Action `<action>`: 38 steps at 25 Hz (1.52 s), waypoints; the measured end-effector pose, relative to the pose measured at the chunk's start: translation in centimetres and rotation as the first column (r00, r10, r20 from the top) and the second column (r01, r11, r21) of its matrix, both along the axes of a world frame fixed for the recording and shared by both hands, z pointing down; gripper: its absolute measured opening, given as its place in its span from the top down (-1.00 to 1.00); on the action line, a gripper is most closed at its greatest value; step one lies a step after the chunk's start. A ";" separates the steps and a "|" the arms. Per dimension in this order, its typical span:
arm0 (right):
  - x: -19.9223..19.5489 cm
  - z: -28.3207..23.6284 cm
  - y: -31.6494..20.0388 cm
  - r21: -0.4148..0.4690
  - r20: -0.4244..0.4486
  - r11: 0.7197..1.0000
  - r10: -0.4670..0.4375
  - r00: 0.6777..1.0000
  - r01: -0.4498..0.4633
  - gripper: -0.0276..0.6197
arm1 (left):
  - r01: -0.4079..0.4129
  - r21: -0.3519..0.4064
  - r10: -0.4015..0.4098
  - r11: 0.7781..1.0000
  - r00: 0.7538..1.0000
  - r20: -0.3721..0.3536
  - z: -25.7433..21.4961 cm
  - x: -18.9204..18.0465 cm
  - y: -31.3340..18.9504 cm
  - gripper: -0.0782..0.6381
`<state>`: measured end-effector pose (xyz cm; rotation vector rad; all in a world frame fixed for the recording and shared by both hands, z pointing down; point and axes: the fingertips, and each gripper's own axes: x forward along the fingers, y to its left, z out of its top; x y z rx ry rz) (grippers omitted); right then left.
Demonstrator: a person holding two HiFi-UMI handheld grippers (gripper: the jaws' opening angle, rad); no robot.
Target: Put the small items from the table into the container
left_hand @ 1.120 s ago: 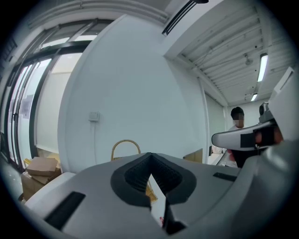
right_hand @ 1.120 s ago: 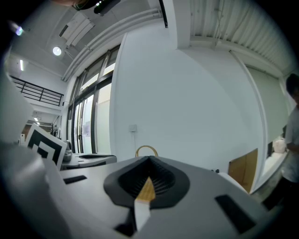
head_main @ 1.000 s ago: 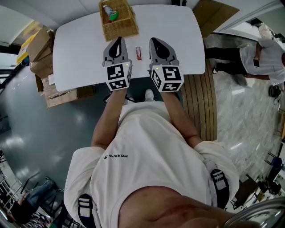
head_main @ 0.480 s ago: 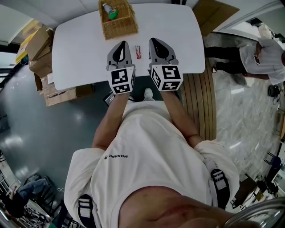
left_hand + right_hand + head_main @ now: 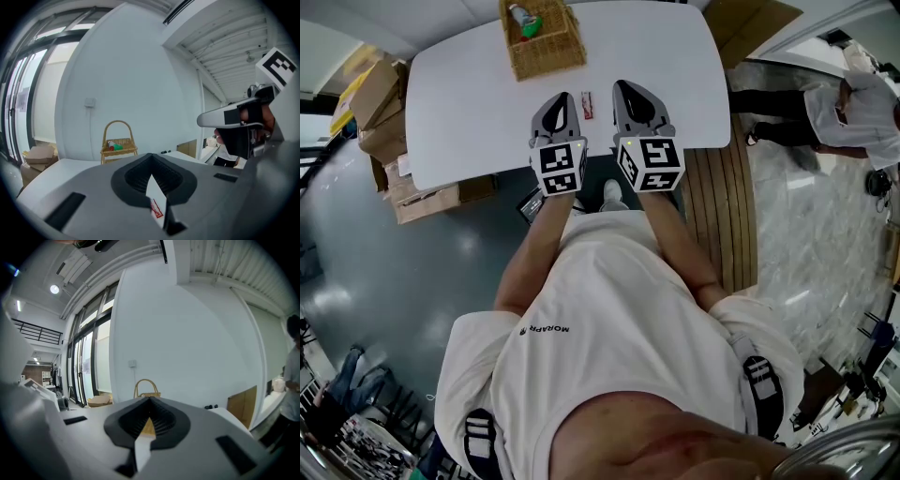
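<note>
- Your left gripper (image 5: 560,97) hangs over the near part of the white tabletop (image 5: 469,103), just below centre of the top half in the head view. Its fingers are pressed together and pinch nothing.
- Your right gripper (image 5: 623,88) sits just to the right of it, level with it. Its fingers are also pressed together and empty.
- The small red-and-white packet (image 5: 587,105) lies flat on the tabletop in the gap between your two grippers. In the left gripper view it shows low in the frame, under the closed fingers (image 5: 157,209).
- The wicker basket (image 5: 546,58) stands at the top centre of the head view, well apart from the packet. A bottle (image 5: 517,15) and a green thing (image 5: 531,27) lie inside it.
- Cardboard boxes (image 5: 380,103) sit off the tabletop's left edge.
</note>
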<state>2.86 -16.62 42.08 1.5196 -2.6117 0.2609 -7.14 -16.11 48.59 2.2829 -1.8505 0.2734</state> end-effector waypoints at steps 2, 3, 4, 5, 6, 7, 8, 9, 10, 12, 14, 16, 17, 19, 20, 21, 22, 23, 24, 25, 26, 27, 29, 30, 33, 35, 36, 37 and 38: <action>0.2 0.3 0.0 -0.006 0.000 1.000 0.002 1.000 -0.002 0.88 | 0.000 -0.020 0.000 1.000 1.000 0.008 1.2 0.2 -0.2 0.77; 0.3 0.4 0.0 -0.009 -0.001 1.000 0.004 1.000 -0.004 0.88 | 0.000 -0.036 0.000 0.999 1.000 0.011 2.0 0.2 -0.3 0.77; 0.4 0.6 0.0 -0.012 -0.001 1.000 0.007 1.000 -0.007 0.88 | 0.000 -0.056 0.001 0.998 1.000 0.013 2.9 0.3 -0.4 0.77; 0.5 0.8 -0.1 -0.016 -0.002 1.000 0.009 1.000 -0.009 0.88 | -0.002 -0.077 0.002 0.997 1.000 0.011 3.9 0.4 -0.4 0.77; 0.6 1.0 -0.1 -0.019 -0.003 1.000 0.012 1.000 -0.012 0.88 | -0.004 -0.096 0.005 0.995 1.000 0.009 4.8 0.5 -0.5 0.77; 0.7 1.1 -0.1 -0.022 -0.004 1.000 0.014 1.000 -0.014 0.88 | -0.006 -0.109 0.007 0.994 1.000 0.008 5.6 0.7 -0.6 0.77; 0.8 1.3 -0.1 -0.025 -0.005 1.000 0.016 1.000 -0.016 0.88 | -0.008 -0.120 0.009 0.993 1.000 0.010 6.3 0.8 -0.7 0.77; 1.0 1.4 -0.1 -0.027 -0.006 0.999 0.018 1.000 -0.018 0.88 | -0.010 -0.133 0.012 0.991 1.000 0.012 7.0 1.0 -0.7 0.77; 1.1 1.5 -0.1 -0.029 -0.007 0.999 0.019 1.000 -0.020 0.88 | -0.014 -0.148 0.016 0.989 1.000 0.015 7.7 1.1 -0.8 0.77; 1.2 1.6 -0.3 -0.032 -0.010 0.999 0.023 1.000 -0.023 0.88 | -0.022 -0.178 0.026 0.984 0.999 0.019 9.2 1.5 -1.0 0.77; 1.4 1.8 -0.3 -0.037 -0.012 0.999 0.026 1.000 -0.027 0.88 | -0.029 -0.209 0.033 0.978 0.999 0.018 10.6 1.7 -1.2 0.77; 1.5 2.1 -0.4 -0.043 -0.012 0.999 0.028 1.000 -0.028 0.88 | -0.036 -0.244 0.041 0.969 0.999 0.016 12.2 2.0 -1.2 0.77; 1.6 2.3 -0.4 -0.046 -0.011 0.999 0.029 1.000 -0.029 0.88 | -0.041 -0.261 0.048 0.964 0.999 0.019 13.0 2.2 -1.2 0.77; 1.8 2.4 -0.6 -0.050 -0.009 0.998 0.032 0.999 -0.033 0.88 | -0.049 -0.286 0.061 0.957 0.998 0.031 14.3 2.4 -1.5 0.76; 1.8 2.4 -0.7 -0.051 -0.010 0.998 0.034 0.999 -0.034 0.88 | -0.052 -0.298 0.065 0.953 0.997 0.035 14.9 2.4 -1.6 0.76; 1.8 2.4 -0.7 -0.051 -0.011 0.998 0.035 0.999 -0.035 0.88 | -0.056 -0.311 0.070 0.949 0.997 0.037 15.5 2.5 -1.6 0.75; 1.8 2.5 -0.8 -0.052 -0.013 0.998 0.036 0.999 -0.037 0.88 | -0.061 -0.323 0.077 0.945 0.996 0.036 16.1 2.6 -1.7 0.70; 1.9 2.6 -0.8 -0.054 -0.015 0.998 0.037 0.999 -0.038 0.88 | -0.067 -0.332 0.083 0.941 0.996 0.034 16.7 2.8 -1.8 0.68; 2.0 2.7 -0.8 -0.057 -0.016 0.998 0.038 0.999 -0.039 0.88 | -0.071 -0.341 0.087 0.937 0.996 0.032 17.2 3.0 -1.9 0.67; 2.1 2.8 -0.8 -0.060 -0.017 0.997 0.039 0.999 -0.040 0.88 | -0.073 -0.351 0.089 0.934 0.996 0.030 17.7 3.2 -2.0 0.67; 2.2 3.0 -0.8 -0.063 -0.017 0.997 0.041 0.999 -0.042 0.88 | -0.076 -0.360 0.093 0.930 0.995 0.030 18.2 3.5 -2.0 0.66; 2.2 3.1 -0.9 -0.066 -0.015 0.997 0.043 0.999 -0.044 0.88 | -0.079 -0.368 0.098 0.926 0.995 0.031 18.6 3.6 -2.1 0.64; 2.4 3.2 -1.1 -0.071 -0.008 0.996 0.049 0.999 -0.050 0.88 | -0.082 -0.385 0.103 0.919 0.994 0.034 19.5 3.9 -2.3 0.61; 2.5 3.3 -1.2 -0.072 -0.007 0.996 0.053 0.999 -0.053 0.88 | -0.082 -0.392 0.105 0.916 0.994 0.037 19.9 4.0 -2.5 0.61; 2.7 3.6 -1.2 -0.078 -0.008 0.995 0.059 0.998 -0.060 0.88 | -0.087 -0.408 0.122 0.909 0.991 0.059 20.6 4.6 -2.4 0.60; 2.7 3.7 -1.2 -0.082 -0.011 0.995 0.060 0.998 -0.060 0.88 | -0.085 -0.426 0.122 0.901 0.991 0.060 21.3 4.8 -2.3 0.57; 2.6 3.7 -1.2 -0.082 -0.012 0.995 0.059 0.998 -0.060 0.88 | -0.081 -0.437 0.118 0.896 0.991 0.058 21.7 4.8 -2.4 0.53; 2.5 3.8 -1.3 -0.083 -0.014 0.995 0.058 0.998 -0.059 0.88 | -0.078 -0.447 0.116 0.891 0.992 0.058 22.1 4.7 -2.5 0.51; 2.4 3.8 -1.3 -0.083 -0.014 0.995 0.057 0.998 -0.058 0.88 | -0.076 -0.456 0.116 0.887 0.991 0.061 22.5 4.7 -2.6 0.51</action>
